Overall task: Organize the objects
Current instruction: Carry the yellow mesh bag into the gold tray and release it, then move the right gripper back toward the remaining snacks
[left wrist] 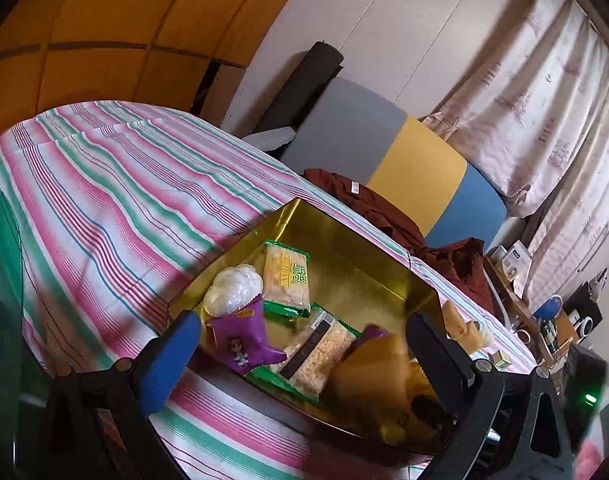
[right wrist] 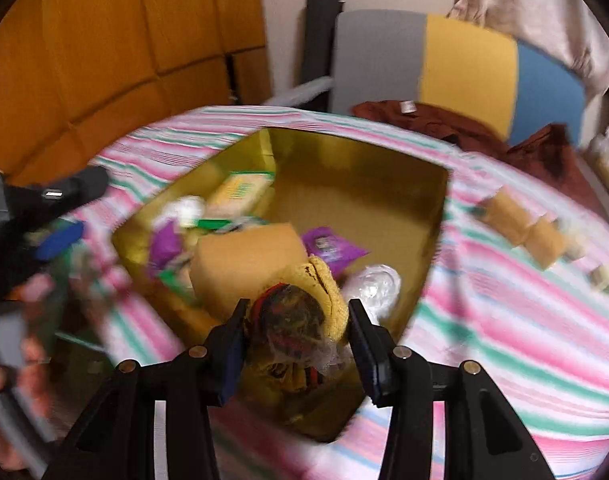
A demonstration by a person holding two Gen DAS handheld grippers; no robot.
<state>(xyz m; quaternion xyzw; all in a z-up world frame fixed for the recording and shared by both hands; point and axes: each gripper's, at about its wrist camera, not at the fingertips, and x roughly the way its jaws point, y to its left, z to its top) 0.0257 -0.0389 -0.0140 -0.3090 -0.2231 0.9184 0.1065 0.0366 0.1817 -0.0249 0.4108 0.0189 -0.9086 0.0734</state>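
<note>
Right wrist view: the right claw (right wrist: 296, 344) squeezes a yellow toy (right wrist: 304, 320) over the gold box (right wrist: 384, 168). The left claw (left wrist: 300, 344) is wide open, holding nothing. A snack (left wrist: 286, 280) reads "HEYDAY".

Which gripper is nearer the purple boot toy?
Left. The left gripper hangs open right over the purple boot toy; the right gripper, gripping a yellow snack pack, sits further off.

Warm, dim indoor light; the right view was smeared by motion blur, the left sharper, both bent and black-cornered at the edges.
</note>
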